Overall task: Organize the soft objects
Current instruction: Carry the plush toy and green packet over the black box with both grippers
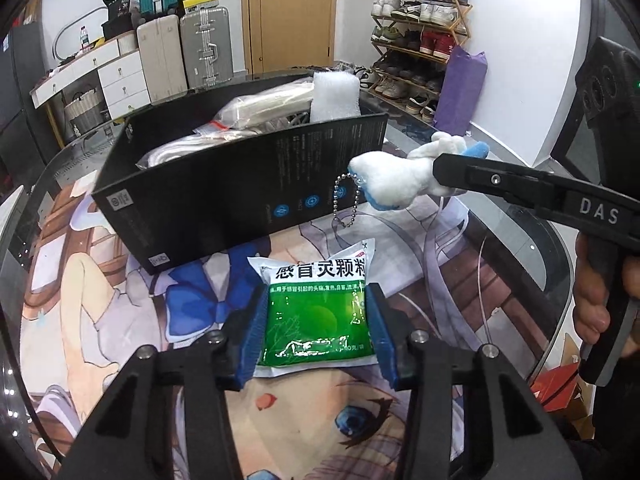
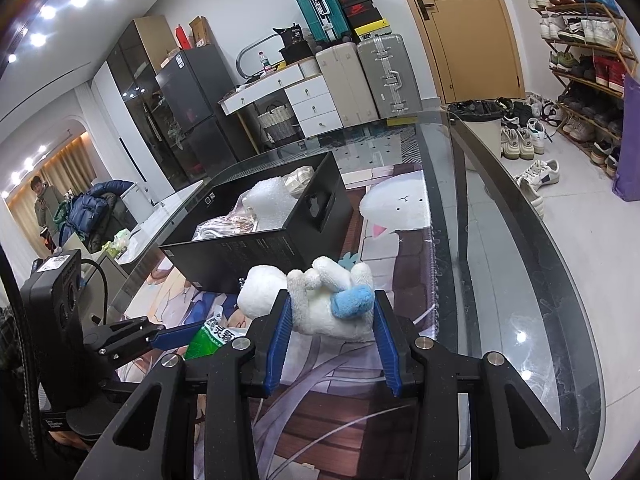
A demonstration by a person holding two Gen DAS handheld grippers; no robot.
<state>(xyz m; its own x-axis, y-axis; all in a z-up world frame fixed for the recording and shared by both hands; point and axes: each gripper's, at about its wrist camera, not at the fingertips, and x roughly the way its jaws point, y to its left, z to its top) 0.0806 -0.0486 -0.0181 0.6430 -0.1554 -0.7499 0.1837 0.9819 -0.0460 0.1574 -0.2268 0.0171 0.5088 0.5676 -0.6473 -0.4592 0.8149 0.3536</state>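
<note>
So the left tool (image 1: 316, 320) has its blue pads pressed on both sides of a green-and-white medicine sachet (image 1: 316, 308) that's lying on the printed mat (image 1: 120, 320) on the glass surface (image 2: 520, 280), just in front of the black box (image 1: 224, 184). The right tool (image 2: 330, 322) is clamped on a little white plush toy with blue bits (image 2: 320, 300), held up in the air near the box's corner with its bead chain (image 1: 344, 200) dangling. The box already has foam (image 1: 335, 96) and plastic bags (image 1: 256, 112) in it.

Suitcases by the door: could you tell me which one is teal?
The teal suitcase standing on top of the stack; the cream suitcase and silver suitcase stand below.
</note>
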